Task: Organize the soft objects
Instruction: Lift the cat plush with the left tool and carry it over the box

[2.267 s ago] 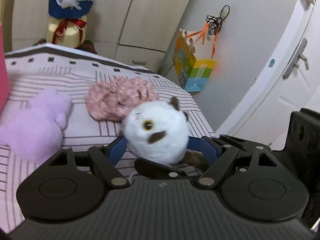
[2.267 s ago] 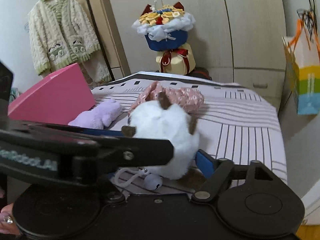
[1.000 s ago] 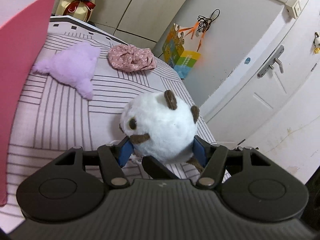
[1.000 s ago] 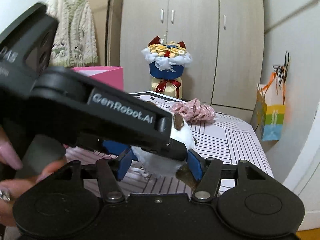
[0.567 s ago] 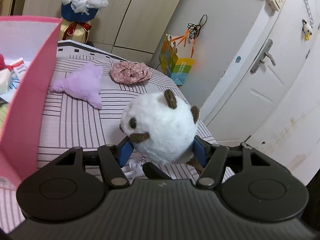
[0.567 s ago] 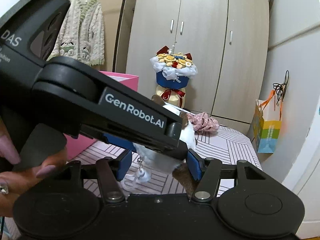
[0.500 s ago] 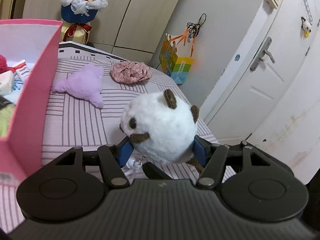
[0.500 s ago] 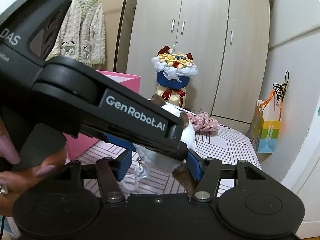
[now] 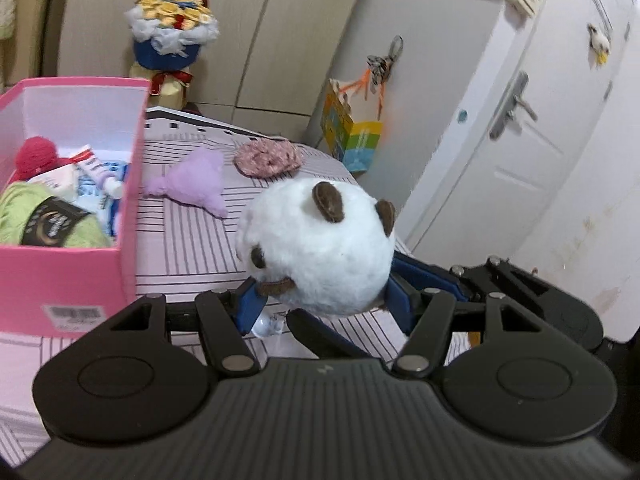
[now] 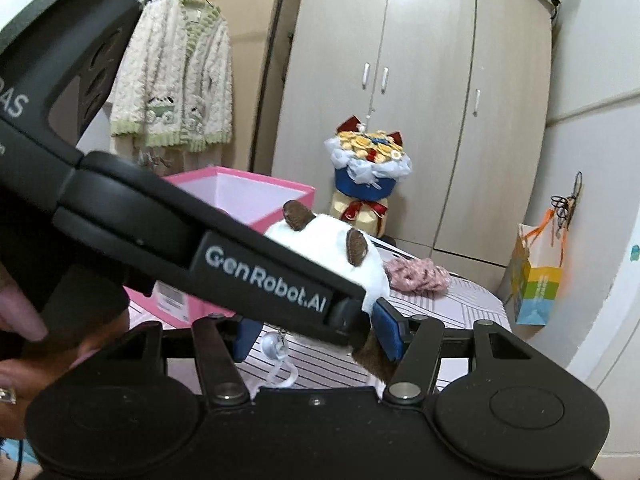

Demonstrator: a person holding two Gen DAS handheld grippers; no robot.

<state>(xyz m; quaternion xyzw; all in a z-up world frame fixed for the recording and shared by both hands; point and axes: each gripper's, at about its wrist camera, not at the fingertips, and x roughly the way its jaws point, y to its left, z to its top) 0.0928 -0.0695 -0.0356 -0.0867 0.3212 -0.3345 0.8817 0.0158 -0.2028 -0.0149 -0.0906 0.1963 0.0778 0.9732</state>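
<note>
Both claws, left claw [image 9: 320,300] & right claw [image 10: 318,332], grip the plush ball [image 9: 316,248]; pink box [image 9: 60,280] lies left of them, opening up.

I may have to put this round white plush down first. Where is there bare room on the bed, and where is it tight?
Bare striped bedcover lies between the pink cardboard box and the round white plush, below the lilac plush. Crowded: the box's interior, with green and red yarn, and the far end by the pink floral fabric piece.
</note>
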